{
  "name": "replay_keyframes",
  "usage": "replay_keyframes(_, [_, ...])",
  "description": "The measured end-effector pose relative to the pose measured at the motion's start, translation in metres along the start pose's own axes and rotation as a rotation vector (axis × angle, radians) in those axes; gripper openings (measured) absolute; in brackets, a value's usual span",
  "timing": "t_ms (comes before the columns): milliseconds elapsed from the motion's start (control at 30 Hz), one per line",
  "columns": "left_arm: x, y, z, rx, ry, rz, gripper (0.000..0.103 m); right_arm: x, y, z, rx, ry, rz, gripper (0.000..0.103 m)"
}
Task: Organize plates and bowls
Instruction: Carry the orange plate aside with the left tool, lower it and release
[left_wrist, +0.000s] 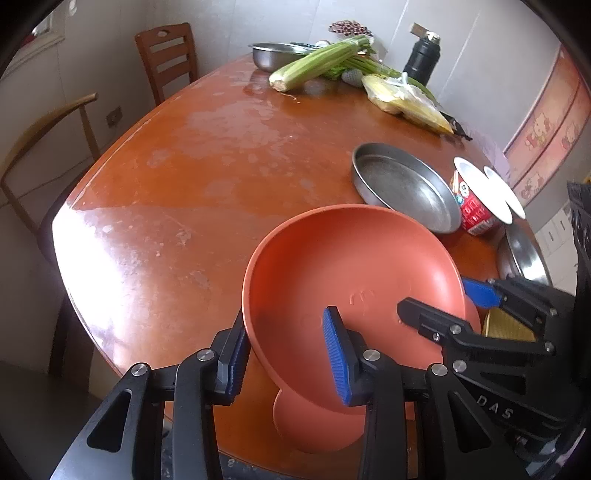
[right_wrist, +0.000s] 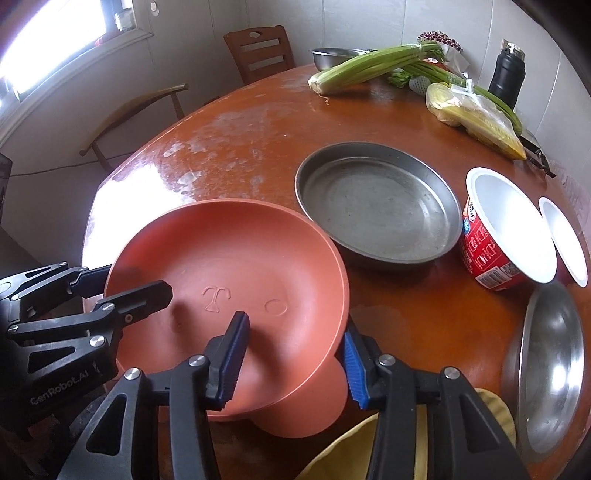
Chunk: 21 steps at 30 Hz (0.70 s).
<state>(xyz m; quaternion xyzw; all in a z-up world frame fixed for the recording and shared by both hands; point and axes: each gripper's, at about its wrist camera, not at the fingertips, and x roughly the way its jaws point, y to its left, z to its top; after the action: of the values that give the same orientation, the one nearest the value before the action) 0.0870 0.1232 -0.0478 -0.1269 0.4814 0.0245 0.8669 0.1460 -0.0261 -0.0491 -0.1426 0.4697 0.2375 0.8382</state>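
An orange plastic bowl is held tilted over the near edge of the round wooden table. My left gripper is shut on its left rim, one blue pad inside and one outside. On the right rim my right gripper is shut the same way. A round orange part shows under the bowl; whether it is a foot or a second dish I cannot tell.
A steel pan sits just beyond the bowl, with two red instant-noodle cups and a steel plate to its right. A yellow dish lies near the right gripper. Celery, bagged corn, a steel bowl and a black flask stand at the back.
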Motion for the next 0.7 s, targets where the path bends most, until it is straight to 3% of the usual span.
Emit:
replay_keyframes(400, [-0.013,0.036,0.040,-0.083,-0.079,0.034,0.040,-0.015,0.029,0.031,0.069,-0.074,0.036,0.048])
replay_keyframes(700, [0.004,0.050,0.072,-0.071,-0.084,0.041,0.040,-0.011,0.041,0.043,0.128,-0.102,0.019,0.049])
